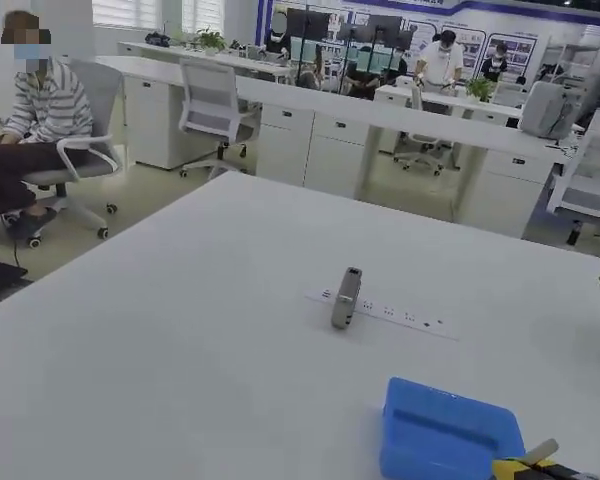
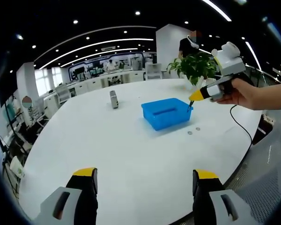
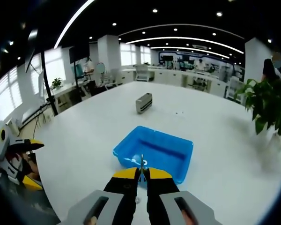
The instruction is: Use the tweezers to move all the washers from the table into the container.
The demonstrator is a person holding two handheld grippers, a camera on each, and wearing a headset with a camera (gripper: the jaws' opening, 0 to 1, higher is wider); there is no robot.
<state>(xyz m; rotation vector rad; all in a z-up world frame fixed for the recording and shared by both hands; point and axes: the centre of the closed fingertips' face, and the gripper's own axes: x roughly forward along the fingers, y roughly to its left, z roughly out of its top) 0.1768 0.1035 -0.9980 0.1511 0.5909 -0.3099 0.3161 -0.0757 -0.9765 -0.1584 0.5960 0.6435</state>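
Big white tabletop (image 1: 180, 330), blue container (image 2: 171, 122) on it; the left gripper (image 2: 143, 183) hangs well back from the container, fingers spread wide on nothing, while the right gripper (image 3: 141, 174) has its fingers pinched on the tweezers (image 3: 142, 161), tips just over the container's rim. A couple of washers (image 2: 189, 133) lie on the tabletop just beside the container, so I'd come down steep on one, nip its edge, and lift clear of the wall before letting go inside.
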